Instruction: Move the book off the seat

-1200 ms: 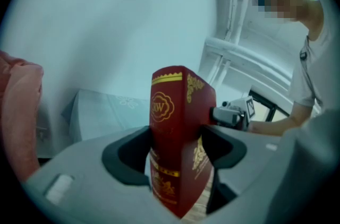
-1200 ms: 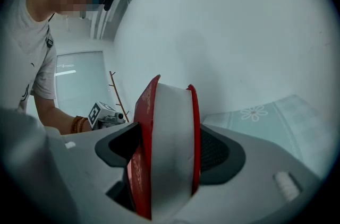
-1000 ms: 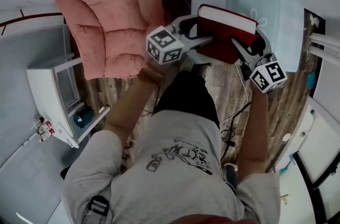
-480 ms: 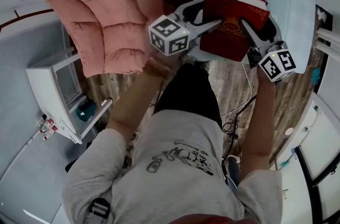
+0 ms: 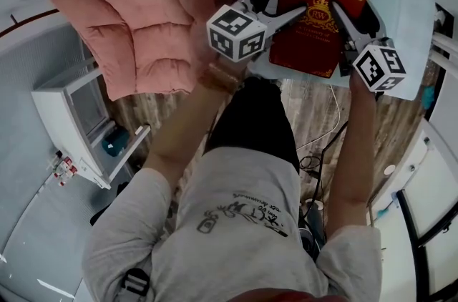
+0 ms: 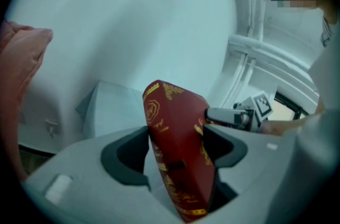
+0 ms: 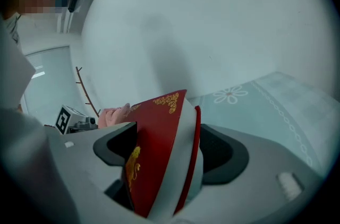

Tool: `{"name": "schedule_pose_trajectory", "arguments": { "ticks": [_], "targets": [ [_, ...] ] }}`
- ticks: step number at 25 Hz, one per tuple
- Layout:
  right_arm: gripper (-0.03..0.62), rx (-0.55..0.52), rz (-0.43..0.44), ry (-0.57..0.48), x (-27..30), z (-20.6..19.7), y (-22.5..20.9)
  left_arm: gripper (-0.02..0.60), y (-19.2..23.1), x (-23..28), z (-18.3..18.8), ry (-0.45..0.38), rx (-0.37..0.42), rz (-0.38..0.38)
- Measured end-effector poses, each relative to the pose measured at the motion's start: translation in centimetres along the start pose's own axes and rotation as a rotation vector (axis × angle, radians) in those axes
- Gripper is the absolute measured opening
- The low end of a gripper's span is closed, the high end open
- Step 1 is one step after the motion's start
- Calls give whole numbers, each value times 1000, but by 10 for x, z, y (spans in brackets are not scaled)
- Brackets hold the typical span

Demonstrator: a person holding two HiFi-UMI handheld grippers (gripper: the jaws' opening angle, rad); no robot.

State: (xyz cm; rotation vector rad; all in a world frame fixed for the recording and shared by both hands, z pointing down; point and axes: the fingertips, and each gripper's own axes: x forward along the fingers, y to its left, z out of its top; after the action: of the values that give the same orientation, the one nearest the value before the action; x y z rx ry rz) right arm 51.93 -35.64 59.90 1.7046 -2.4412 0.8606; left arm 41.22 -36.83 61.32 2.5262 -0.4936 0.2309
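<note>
Person in a grey T-shirt [image 5: 215, 254] and black trousers [image 5: 250, 122].
Black print [image 5: 240, 215] on its back; the left gripper [image 6: 180, 151] and right gripper [image 7: 162, 156] are pale grey, dark-padded, each carrying a black-and-white marker cube [image 5: 236, 32].

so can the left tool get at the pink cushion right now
Probably not: the left tool is shut on the book. The cushion lies beside it, nothing between.

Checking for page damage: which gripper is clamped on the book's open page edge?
The right gripper. White pages show between the covers of the book at its jaws, while the left gripper grips the solid red, gold-stamped spine side.
</note>
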Motion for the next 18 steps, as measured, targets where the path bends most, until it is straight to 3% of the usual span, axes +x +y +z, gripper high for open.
{"name": "schedule_pose_trajectory", "arguments": {
  "ticks": [3, 18],
  "targets": [
    [348, -37, -35, 43, 4, -15, -6, 314, 4, 2, -11, 31, 37, 18],
    [359, -98, -107, 181, 9, -50, -25, 308, 11, 19, -34, 98, 143, 80]
  ]
}}
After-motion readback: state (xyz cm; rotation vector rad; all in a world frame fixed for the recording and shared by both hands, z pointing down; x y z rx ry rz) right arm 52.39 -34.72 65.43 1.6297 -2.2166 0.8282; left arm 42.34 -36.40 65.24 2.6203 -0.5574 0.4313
